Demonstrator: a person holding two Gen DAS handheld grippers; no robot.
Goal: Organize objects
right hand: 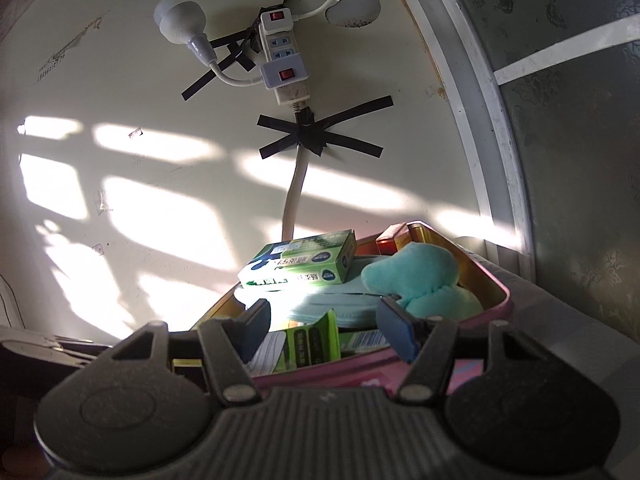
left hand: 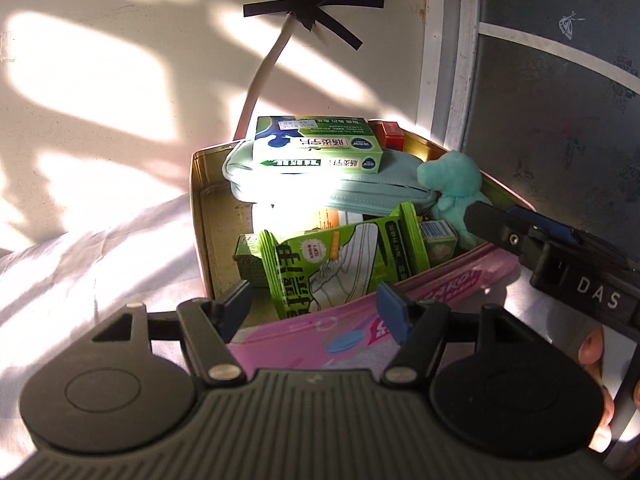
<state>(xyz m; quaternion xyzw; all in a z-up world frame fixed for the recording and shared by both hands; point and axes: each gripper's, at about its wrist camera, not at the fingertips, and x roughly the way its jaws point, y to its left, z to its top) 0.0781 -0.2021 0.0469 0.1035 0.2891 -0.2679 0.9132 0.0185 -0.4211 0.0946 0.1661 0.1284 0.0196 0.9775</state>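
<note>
A pink tin (left hand: pixel 198 208) with a gold inside holds a green-and-white box (left hand: pixel 316 148) lying on a light blue pouch (left hand: pixel 360 194). It also holds a teal plush toy (left hand: pixel 452 176), a green shoe-print packet (left hand: pixel 340 264) and small boxes. My left gripper (left hand: pixel 316 308) hovers open over the tin's near wall, with nothing pressed between its pads. My right gripper (left hand: pixel 486 222) reaches in from the right, its tip beside the plush. In the right wrist view the right gripper (right hand: pixel 324 324) stands open. The plush toy (right hand: pixel 416 276) sits just past its right finger, and the green-and-white box (right hand: pixel 300 268) lies farther back.
The tin rests on a white sheet (left hand: pixel 80 260) against a sunlit wall. A white cable (left hand: pixel 256 80) taped with black strips runs up to a power strip (right hand: pixel 282 52). A window frame (left hand: pixel 448 60) stands close on the right. A person's fingers (left hand: pixel 596 352) show at the lower right.
</note>
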